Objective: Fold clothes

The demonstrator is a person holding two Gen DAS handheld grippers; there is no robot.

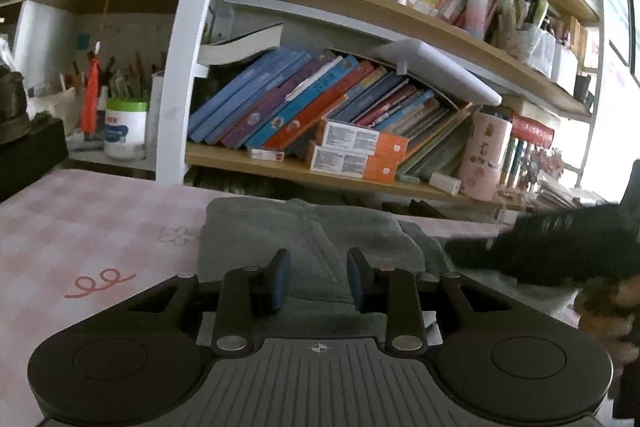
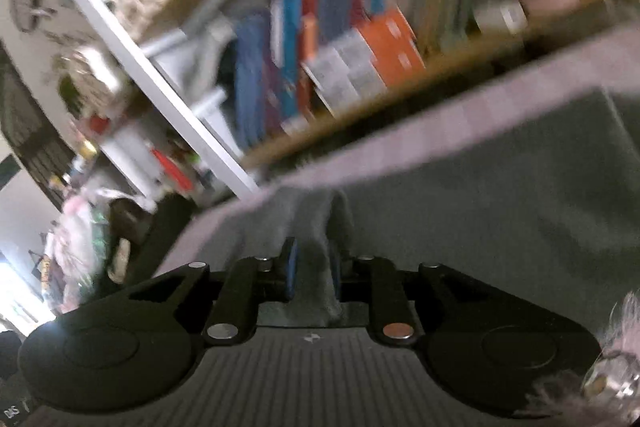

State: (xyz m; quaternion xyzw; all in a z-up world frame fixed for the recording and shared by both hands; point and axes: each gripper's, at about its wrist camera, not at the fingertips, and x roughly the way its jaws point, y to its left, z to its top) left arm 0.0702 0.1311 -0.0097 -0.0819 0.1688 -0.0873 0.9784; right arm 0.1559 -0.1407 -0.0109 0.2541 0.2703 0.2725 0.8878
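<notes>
Right gripper (image 2: 312,267) pinches a ridge of grey garment (image 2: 500,187) on the pink checked tabletop (image 1: 80,227); left gripper (image 1: 318,277) hovers wide open above it.

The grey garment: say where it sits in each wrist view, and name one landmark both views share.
Left wrist: the grey garment lies low centre on the pink checked cloth, beyond the open left gripper.
Right wrist: it fills the lower right, a fold pinched in the right gripper.
Shared landmark: the orange boxes.

garment (image 1: 312,247): grey, soft knit | partly folded, layered | lying on pink checked tablecloth (image 1: 80,227)
</notes>
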